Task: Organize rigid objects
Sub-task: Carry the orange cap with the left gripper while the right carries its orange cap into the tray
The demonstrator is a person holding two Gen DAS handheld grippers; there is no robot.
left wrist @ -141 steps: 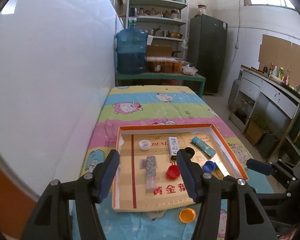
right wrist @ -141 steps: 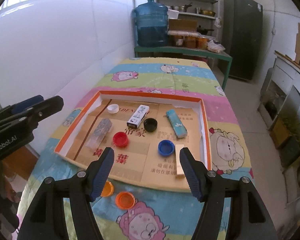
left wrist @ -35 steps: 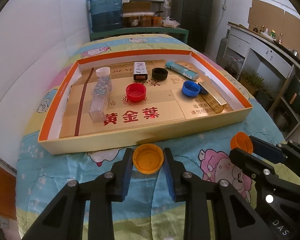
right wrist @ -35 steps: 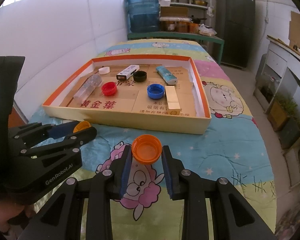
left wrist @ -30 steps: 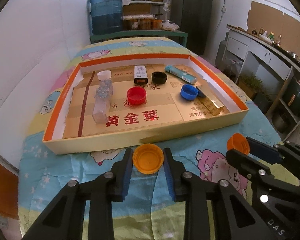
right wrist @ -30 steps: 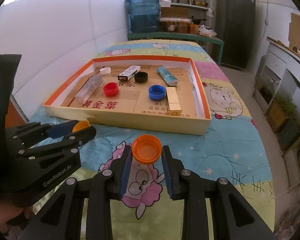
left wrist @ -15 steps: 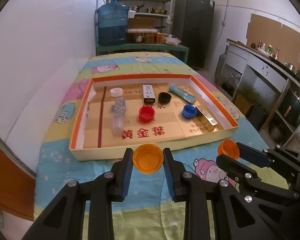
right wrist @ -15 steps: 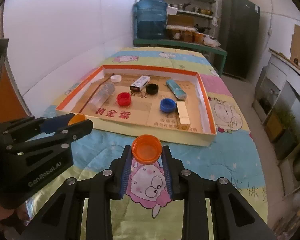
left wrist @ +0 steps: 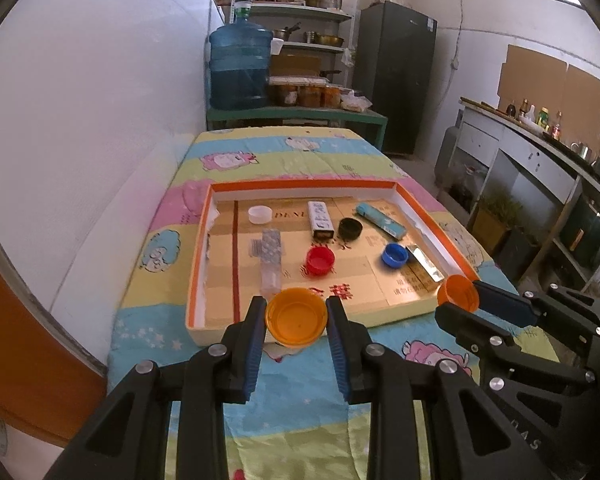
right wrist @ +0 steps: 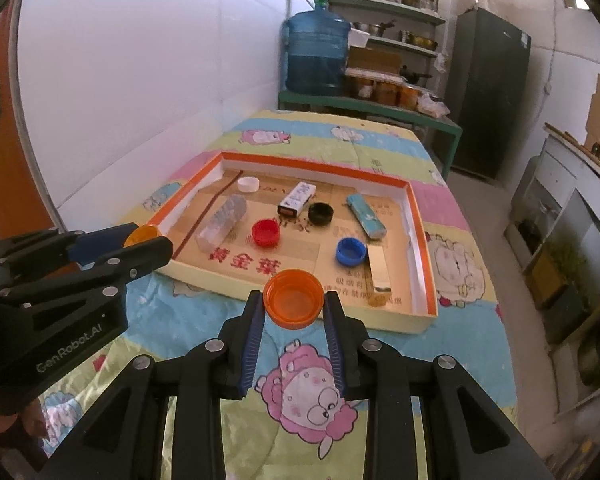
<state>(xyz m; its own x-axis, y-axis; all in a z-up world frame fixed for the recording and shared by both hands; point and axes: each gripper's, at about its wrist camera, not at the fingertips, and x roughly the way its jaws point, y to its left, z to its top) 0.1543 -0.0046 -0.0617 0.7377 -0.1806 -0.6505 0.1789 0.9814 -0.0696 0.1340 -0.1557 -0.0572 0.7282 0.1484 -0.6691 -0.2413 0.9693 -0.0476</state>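
Observation:
My left gripper [left wrist: 296, 332] is shut on a yellow-orange bottle cap [left wrist: 296, 316], held in the air above the near edge of the orange-rimmed cardboard tray [left wrist: 198, 256]. My right gripper [right wrist: 294, 314] is shut on a darker orange bottle cap [right wrist: 294, 298], held above the tray's near wall [right wrist: 220, 276]. Each gripper shows in the other's view: the right one [left wrist: 466, 304] with its cap [left wrist: 458, 293], the left one [right wrist: 148, 242] with its cap [right wrist: 142, 234]. In the tray lie a red cap [left wrist: 320, 261], blue cap [left wrist: 395, 255], black cap [left wrist: 350, 229] and white cap [left wrist: 260, 214].
The tray also holds a clear plastic case [left wrist: 270, 256], a white box [left wrist: 320, 219], a teal box [left wrist: 380, 221] and a shiny flat bar [left wrist: 424, 264]. The tray lies on a cartoon-print cloth [left wrist: 284, 156]. A white wall [left wrist: 100, 120] runs along the left; a water jug [left wrist: 238, 68] stands behind.
Both grippers have lifted higher with their caps, which now sit over the tray's near edge in view. Earlier, both were open and the two orange caps lay on the cloth.

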